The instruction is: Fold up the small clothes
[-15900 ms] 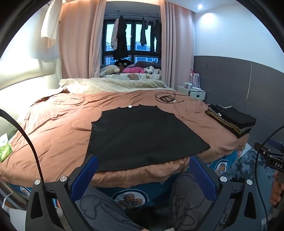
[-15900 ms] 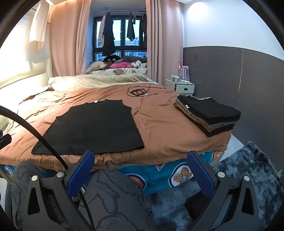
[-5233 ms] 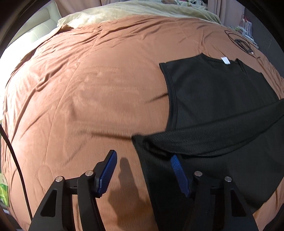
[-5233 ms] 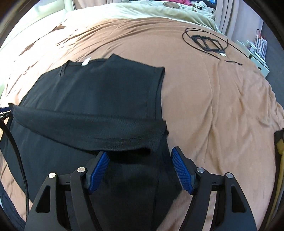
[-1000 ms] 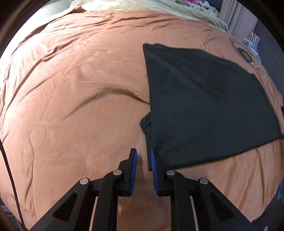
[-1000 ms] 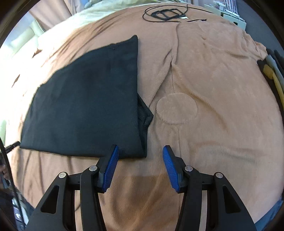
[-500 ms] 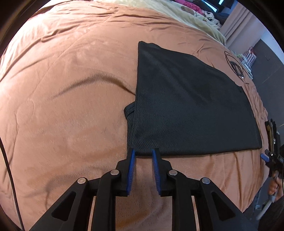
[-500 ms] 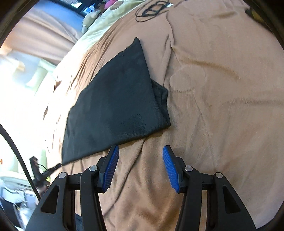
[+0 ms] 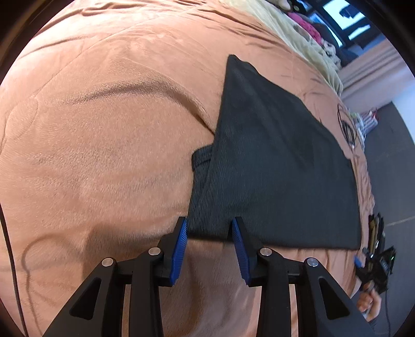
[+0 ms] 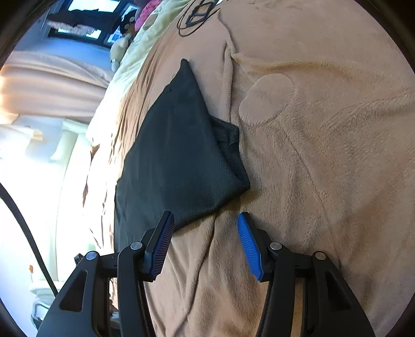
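Black garment (image 9: 275, 166) folded in half, lying flat on the brown blanket (image 9: 103, 134) of the bed, one under-layer corner poking out at each side edge. Unfolded and spread full length some sixteen seconds ago; half-folded with the lower hem lifted five seconds ago; now doubled over and released.

Left gripper (image 9: 208, 232) at the garment's near left corner, jaws now spread apart with the hem lying between the blue pads (image 9: 179, 246), nothing pinched. Nearly shut a second ago and half a second ago, so opened since. Tilted so the bed slopes across the view.

Right gripper (image 10: 205, 228) just off the near right corner of the garment (image 10: 179, 155), jaws wide apart and empty, same spread as a second ago. Left pad (image 10: 162, 246) overlapping the hem edge in view; contact not clear. View rolled strongly leftward compared with a second ago, window and curtain now at upper left.

Further out: black cable loop (image 10: 197, 15) on the blanket beyond the garment, pale yellow sheet (image 9: 293, 33) at the bed's far end, stack of folded clothes (image 9: 376, 228) at the bed's right edge, right hand (image 9: 368, 300) low in the left view.
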Demonstrator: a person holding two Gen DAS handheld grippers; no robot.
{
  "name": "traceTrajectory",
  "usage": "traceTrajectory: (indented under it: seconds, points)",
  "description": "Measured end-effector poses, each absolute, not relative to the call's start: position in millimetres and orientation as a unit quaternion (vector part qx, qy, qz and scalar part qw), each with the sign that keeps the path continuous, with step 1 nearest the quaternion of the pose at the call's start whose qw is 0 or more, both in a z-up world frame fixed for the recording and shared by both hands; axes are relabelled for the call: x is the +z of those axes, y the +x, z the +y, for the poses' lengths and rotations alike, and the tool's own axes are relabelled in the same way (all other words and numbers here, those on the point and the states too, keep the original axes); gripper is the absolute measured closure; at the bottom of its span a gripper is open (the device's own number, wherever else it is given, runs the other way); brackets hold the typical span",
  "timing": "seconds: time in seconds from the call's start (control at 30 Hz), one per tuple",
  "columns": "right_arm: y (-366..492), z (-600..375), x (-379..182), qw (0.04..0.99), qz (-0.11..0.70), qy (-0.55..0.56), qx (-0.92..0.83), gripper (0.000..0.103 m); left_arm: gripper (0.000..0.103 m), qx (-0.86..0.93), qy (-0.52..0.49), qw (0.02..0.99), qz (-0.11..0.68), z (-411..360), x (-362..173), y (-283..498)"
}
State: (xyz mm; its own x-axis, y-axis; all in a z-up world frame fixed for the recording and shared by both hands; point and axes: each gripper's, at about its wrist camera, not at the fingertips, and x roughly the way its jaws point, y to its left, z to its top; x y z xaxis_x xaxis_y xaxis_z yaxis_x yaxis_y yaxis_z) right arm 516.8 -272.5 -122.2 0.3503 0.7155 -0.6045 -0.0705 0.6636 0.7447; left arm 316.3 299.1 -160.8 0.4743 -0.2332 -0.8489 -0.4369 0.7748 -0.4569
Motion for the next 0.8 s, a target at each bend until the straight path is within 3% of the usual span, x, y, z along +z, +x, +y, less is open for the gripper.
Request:
traceTrajectory:
  seconds: [0.43, 0.5, 0.57, 0.63, 0.7, 0.8]
  points:
    - [506, -284, -142, 0.761, 0.467, 0.372, 0.253, 0.067, 0.066, 0.05, -0.419, 0.781, 0.462, 306, -162, 308]
    - [505, -281, -145, 0.763, 0.465, 0.371, 0.254, 0.071, 0.07, 0.06, -0.393, 0.788, 0.471, 302, -159, 311]
    - [505, -280, -145, 0.764, 0.462, 0.374, 0.25, 0.078, 0.085, 0.074, -0.377, 0.791, 0.476, 303, -159, 313]
    - [504, -282, -143, 0.771, 0.454, 0.376, 0.243, 0.088, 0.091, 0.081, -0.386, 0.788, 0.473, 307, -163, 313]
    - [502, -282, -140, 0.778, 0.447, 0.372, 0.237, 0.098, 0.094, 0.086, -0.386, 0.79, 0.468, 310, -164, 312]
    - [496, -274, -132, 0.788, 0.445, 0.355, 0.234, 0.101, 0.096, 0.098, -0.362, 0.803, 0.463, 309, -158, 310]
